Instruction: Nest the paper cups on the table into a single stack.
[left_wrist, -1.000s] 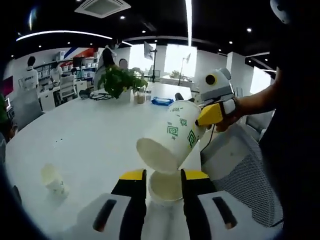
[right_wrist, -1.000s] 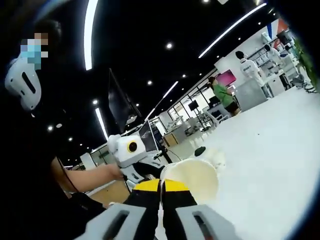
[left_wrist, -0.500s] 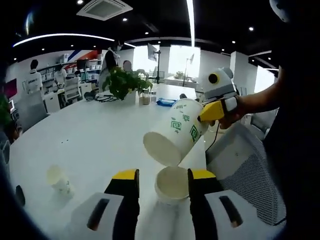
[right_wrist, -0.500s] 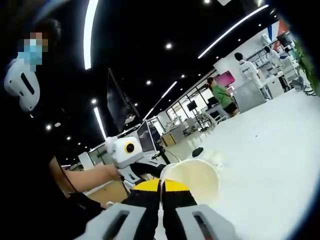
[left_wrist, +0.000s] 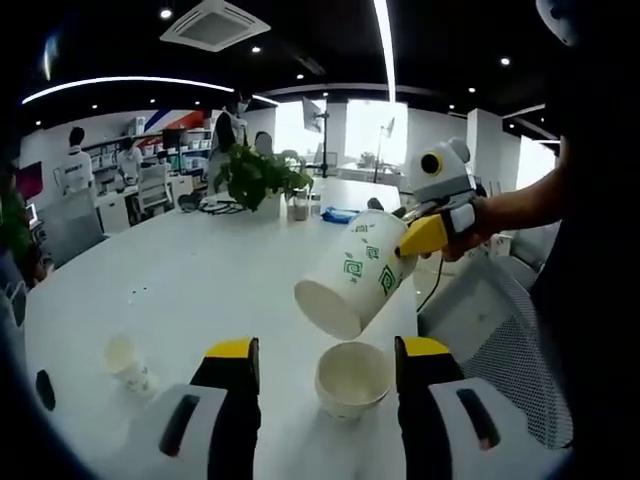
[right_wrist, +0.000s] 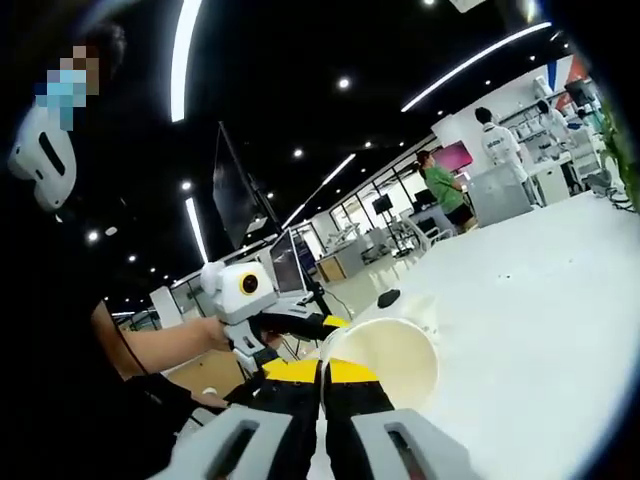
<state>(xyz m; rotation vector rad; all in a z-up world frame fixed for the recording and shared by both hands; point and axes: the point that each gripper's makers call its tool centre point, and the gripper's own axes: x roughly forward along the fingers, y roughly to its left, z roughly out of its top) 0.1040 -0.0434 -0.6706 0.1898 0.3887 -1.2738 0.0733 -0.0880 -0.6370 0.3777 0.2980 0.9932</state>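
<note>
On the white tabletop (left_wrist: 200, 290) an upright paper cup (left_wrist: 352, 378) stands mouth up between the spread jaws of the left claw (left_wrist: 326, 372), which is open wide and touching nothing; the cup sits in the gap, apart from both jaws. Just above it and slightly toward the far side hangs a printed cup (left_wrist: 358, 277), pinched at its rim by the right claw (left_wrist: 422, 232), whose jaws are closed on the cup wall. From the right gripper view the right claw (right_wrist: 321, 372) has the rim of that same cup (right_wrist: 385, 358) clamped between its shut tips. The held cup is tilted: its long axis runs slantwise, base pointing down toward the standing cup's mouth, its own mouth up toward the right claw. The move ahead likely turns on this: the base must be swung upright and lined over the open mouth below, then lowered straight in. The right claw is the one placed to do it. A third small cup (left_wrist: 124, 364) stands well apart, off toward the left claw's outer side, not yet stacked.
</note>
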